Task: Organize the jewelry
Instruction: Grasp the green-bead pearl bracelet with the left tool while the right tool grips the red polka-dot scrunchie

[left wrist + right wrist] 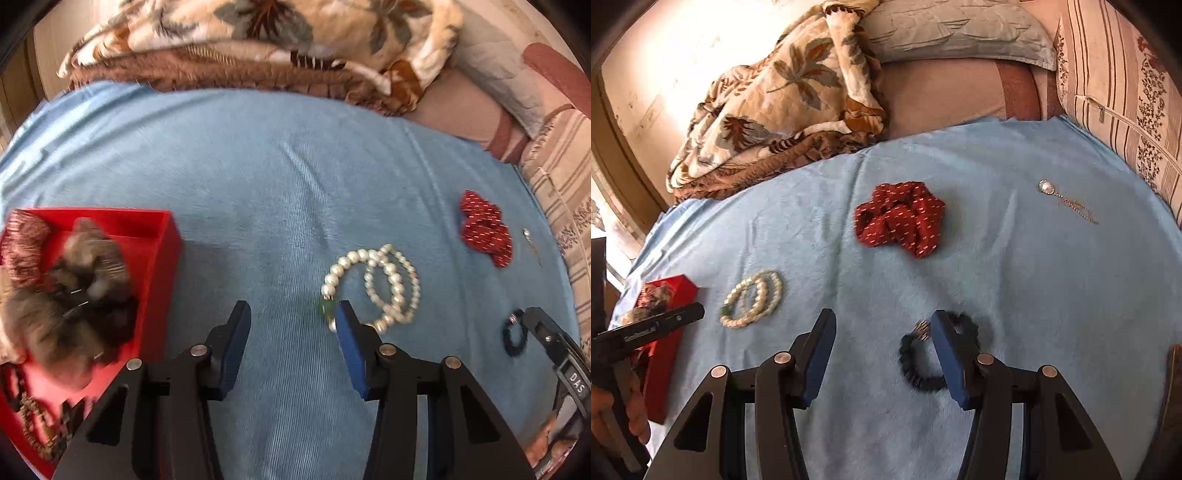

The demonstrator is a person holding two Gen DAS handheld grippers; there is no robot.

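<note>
A red box (162,236) at the left holds fuzzy scrunchies and a chain; it also shows in the right wrist view (665,350). My left gripper (293,314) is open and empty over the blue cloth, its right finger touching the pearl bracelets (391,284), which also show in the right wrist view (753,299). My right gripper (882,325) is open, its right finger over a black beaded bracelet (912,365), seen too in the left wrist view (511,338). A red scrunchie (899,218) and a pearl pendant on a chain (1065,199) lie farther off.
A blue cloth (1034,295) covers the bed. A floral blanket (775,103) is heaped at the back, with pillows (960,33) behind and at the right (1126,110). The right gripper's body (561,354) shows at the right edge of the left wrist view.
</note>
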